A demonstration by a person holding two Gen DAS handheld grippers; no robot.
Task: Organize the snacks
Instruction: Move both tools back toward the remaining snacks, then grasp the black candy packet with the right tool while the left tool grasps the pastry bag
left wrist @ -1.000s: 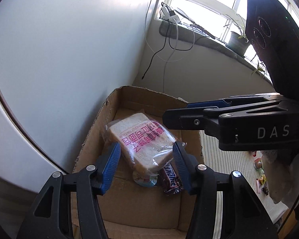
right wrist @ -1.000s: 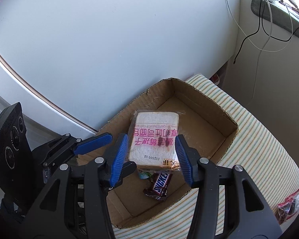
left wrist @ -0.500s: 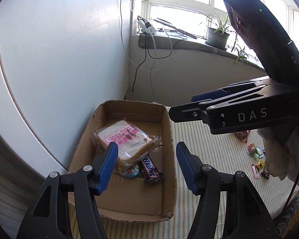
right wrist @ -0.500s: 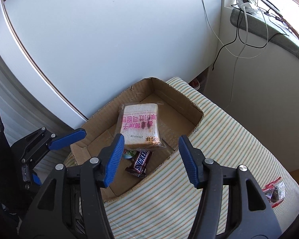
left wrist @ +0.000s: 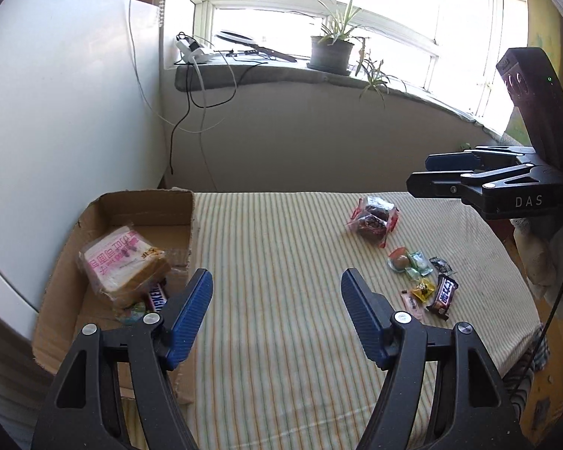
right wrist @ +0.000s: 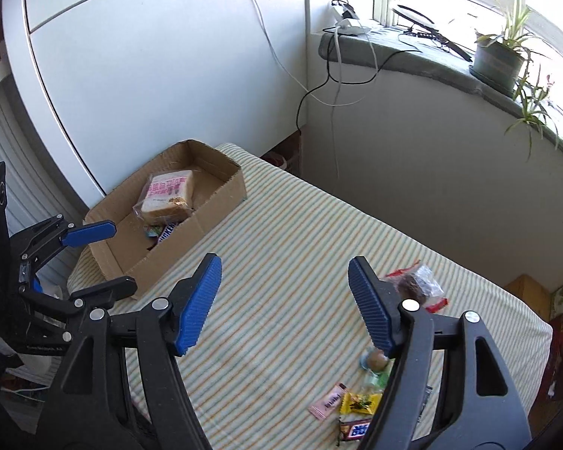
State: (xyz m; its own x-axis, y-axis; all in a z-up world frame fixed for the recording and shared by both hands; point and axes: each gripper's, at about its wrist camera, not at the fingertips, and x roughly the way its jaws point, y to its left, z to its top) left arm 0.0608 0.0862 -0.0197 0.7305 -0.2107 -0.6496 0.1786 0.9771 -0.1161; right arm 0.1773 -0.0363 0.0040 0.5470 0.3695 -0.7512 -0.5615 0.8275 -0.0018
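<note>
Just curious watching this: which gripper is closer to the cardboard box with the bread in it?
Left. The left gripper hangs beside the cardboard box; the right gripper hangs farther off, near the loose snacks.

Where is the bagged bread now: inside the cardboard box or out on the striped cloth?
Inside. The bagged bread lies within the walls of the cardboard box, propped on a chocolate bar.

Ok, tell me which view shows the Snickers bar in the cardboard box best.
Neither is good. The left wrist view is better: the Snickers bar shows part of its lettering under the bagged bread, partly hidden by a tool finger. In the right wrist view the bar is a small sliver behind the box wall.
</note>
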